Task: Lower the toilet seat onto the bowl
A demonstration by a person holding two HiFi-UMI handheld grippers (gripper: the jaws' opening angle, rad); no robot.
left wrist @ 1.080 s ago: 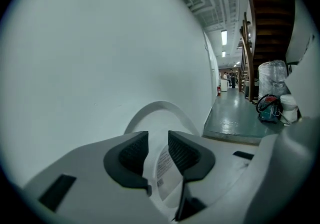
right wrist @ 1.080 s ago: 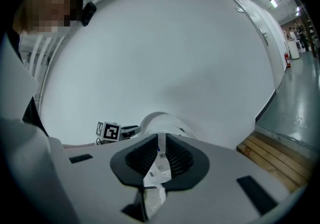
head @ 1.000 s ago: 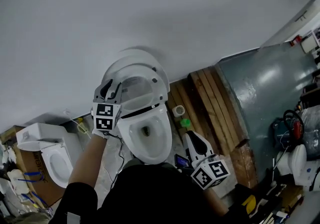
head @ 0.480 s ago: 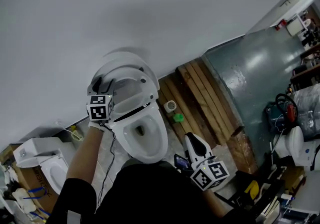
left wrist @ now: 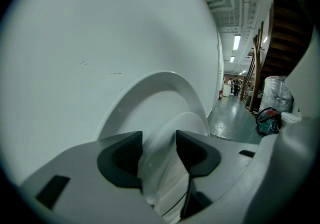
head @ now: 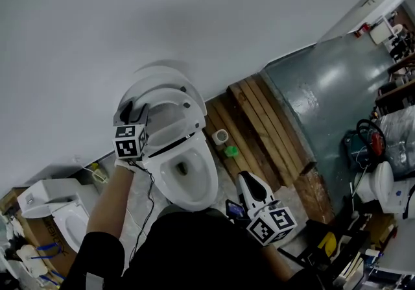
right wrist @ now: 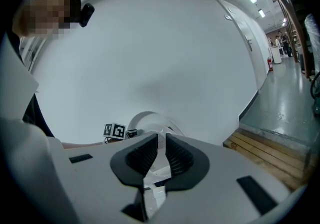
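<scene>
A white toilet stands against the wall, its bowl (head: pixel 194 185) open. The lid (head: pixel 162 78) leans back on the wall and the seat (head: pixel 188 106) is tilted partway up in front of it. My left gripper (head: pixel 133 113) is at the seat's left rim. In the left gripper view the seat's edge (left wrist: pixel 187 118) runs between the jaws of the left gripper (left wrist: pixel 159 140), which stand wide and do not press on it; the lid (left wrist: pixel 150 85) arches behind. My right gripper (head: pixel 246 180) hangs low beside the bowl, shut and empty (right wrist: pixel 161 143).
A second toilet (head: pixel 58 201) stands at the lower left. Wooden planks (head: pixel 266 126) lie right of the bowl, with a small roll (head: pixel 222 136) and a green object (head: pixel 231 150) beside them. Tools and clutter (head: pixel 369 143) crowd the far right on the grey-green floor (head: pixel 337 81).
The head view has swung, so the toilet sits a little further left in the picture. My left gripper stays at the seat's rim, the seat still tilted. The right gripper has barely moved.
</scene>
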